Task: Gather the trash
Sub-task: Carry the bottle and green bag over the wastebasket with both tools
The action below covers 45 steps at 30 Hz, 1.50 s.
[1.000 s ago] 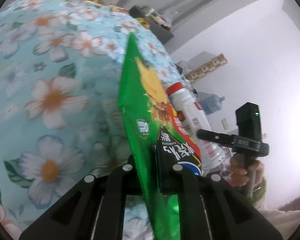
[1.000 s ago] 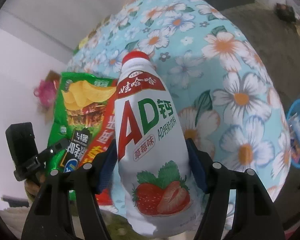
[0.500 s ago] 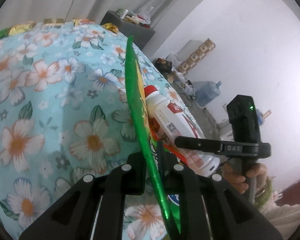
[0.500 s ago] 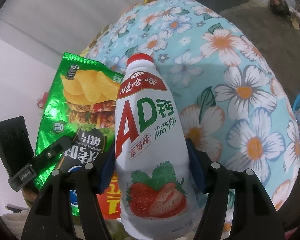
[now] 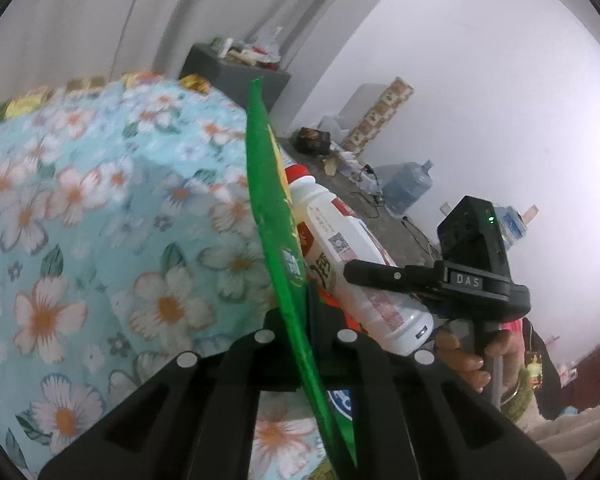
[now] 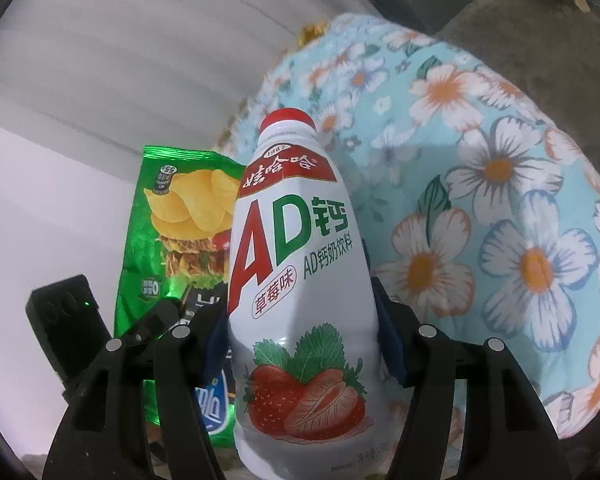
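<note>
A green foil chip bag [image 5: 276,232] stands edge-on in the left wrist view. My left gripper [image 5: 300,320] is shut on its lower part, the jaws pressed tight on the thin foil. The right wrist view shows the bag's printed front [image 6: 180,216] at the left. A white strawberry milk-drink bottle [image 6: 296,240] with a red cap stands upright, and my right gripper [image 6: 300,320] is shut on its lower body. The same bottle [image 5: 340,248] appears just right of the bag. Both are held in the air beside a floral-covered bed [image 5: 80,220].
A person's hand [image 5: 464,352] grips the right gripper's handle. A grey cabinet [image 5: 236,72] with clutter stands behind the bed. On the floor are a blue water jug [image 5: 406,188], scattered litter [image 5: 332,148] and cables. The white wall is at the right.
My left gripper has risen and rolled with the bag, which now shows edge-on, and more of the room shows. The right gripper has shifted sideways and still grips the bottle.
</note>
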Each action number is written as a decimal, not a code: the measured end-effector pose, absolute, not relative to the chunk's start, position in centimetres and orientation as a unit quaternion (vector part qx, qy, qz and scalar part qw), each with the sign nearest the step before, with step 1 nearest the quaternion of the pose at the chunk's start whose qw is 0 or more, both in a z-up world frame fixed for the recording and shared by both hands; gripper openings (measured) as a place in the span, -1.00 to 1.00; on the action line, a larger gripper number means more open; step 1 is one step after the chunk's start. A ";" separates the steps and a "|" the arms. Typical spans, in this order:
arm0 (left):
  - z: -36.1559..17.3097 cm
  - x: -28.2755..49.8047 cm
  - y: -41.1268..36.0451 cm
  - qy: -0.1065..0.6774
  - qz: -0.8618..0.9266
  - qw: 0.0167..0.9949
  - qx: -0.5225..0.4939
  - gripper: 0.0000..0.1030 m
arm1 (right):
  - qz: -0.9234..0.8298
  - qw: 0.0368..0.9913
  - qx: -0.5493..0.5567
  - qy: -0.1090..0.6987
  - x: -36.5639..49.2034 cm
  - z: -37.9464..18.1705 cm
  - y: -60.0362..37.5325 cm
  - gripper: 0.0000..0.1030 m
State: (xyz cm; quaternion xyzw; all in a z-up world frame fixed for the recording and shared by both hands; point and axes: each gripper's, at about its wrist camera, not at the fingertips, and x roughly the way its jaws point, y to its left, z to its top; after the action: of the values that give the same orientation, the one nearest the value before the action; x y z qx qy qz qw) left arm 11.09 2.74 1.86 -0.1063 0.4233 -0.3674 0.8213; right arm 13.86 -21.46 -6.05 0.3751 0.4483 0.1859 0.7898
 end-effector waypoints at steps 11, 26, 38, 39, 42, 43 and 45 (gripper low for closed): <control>5.7 10.9 -4.5 0.395 -0.425 0.814 -0.044 -0.97 | 0.158 0.801 0.462 0.347 8.0 -4.4 -30.5 0.14; 3.2 11.6 -24.7 0.423 -0.502 0.750 0.079 -0.97 | 0.007 0.798 0.534 0.280 -0.7 -8.1 -43.9 0.14; -5.3 13.1 -42.4 0.453 -0.496 0.703 0.235 -0.95 | -0.072 0.717 0.631 0.287 1.1 -19.1 -51.8 0.15; -6.1 13.1 -43.6 0.454 -0.493 0.701 0.245 -0.94 | -0.076 0.709 0.641 0.285 1.5 -20.2 -52.8 0.15; -8.6 13.6 -47.4 0.449 -0.482 0.700 0.276 -0.86 | -0.089 0.700 0.656 0.269 3.1 -22.3 -55.2 0.25; -9.6 13.6 -48.8 0.445 -0.481 0.699 0.287 -0.76 | -0.097 0.697 0.658 0.266 3.3 -23.4 -56.3 0.45; -11.3 13.4 -50.9 0.438 -0.476 0.702 0.299 0.14 | -0.143 0.679 0.662 0.283 3.1 -26.1 -58.1 0.58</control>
State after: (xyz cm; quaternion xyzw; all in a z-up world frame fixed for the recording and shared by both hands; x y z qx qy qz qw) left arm 13.39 -50.95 -11.34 0.2988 0.4383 -0.4758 0.7016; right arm 3.06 -58.05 -26.06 0.6619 0.2833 -0.1430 0.6791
